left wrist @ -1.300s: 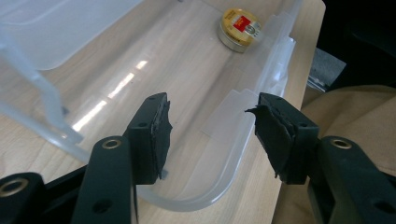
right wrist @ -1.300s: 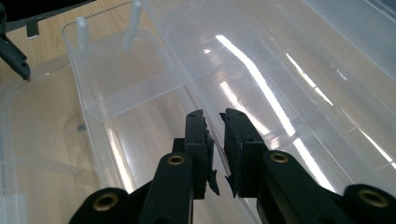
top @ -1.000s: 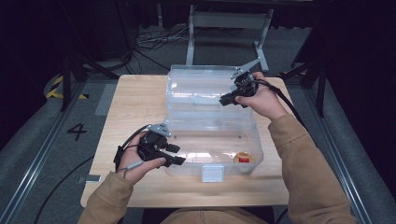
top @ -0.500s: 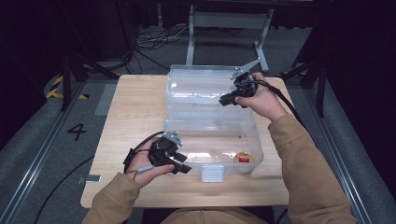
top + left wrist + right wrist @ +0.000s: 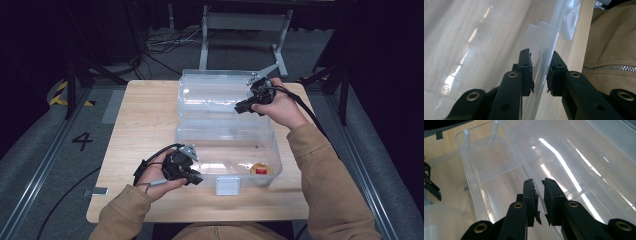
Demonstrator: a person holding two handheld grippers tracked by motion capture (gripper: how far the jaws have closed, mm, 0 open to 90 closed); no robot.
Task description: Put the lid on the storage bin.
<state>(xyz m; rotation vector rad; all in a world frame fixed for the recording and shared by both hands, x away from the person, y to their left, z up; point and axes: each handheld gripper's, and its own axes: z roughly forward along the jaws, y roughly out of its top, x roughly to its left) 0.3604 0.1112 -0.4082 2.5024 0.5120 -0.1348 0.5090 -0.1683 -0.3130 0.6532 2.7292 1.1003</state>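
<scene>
Red-centred roll (image 5: 260, 170) lies inside clear box (image 5: 200, 135); table (image 5: 145, 120) beneath.

We see a light wooden table (image 5: 145, 125) standing on grey floor (image 5: 45, 165); a clear plastic box (image 5: 227, 150) with its lid open rests on it.

Left gripper (image 5: 192, 177) has moved toward the person along the box's (image 5: 227, 150) left wall, reaching the near corner.

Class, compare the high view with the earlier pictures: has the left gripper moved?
Yes. The left gripper has slid along the table toward its near edge and rightward, closing on the clear box's front latch.
</scene>
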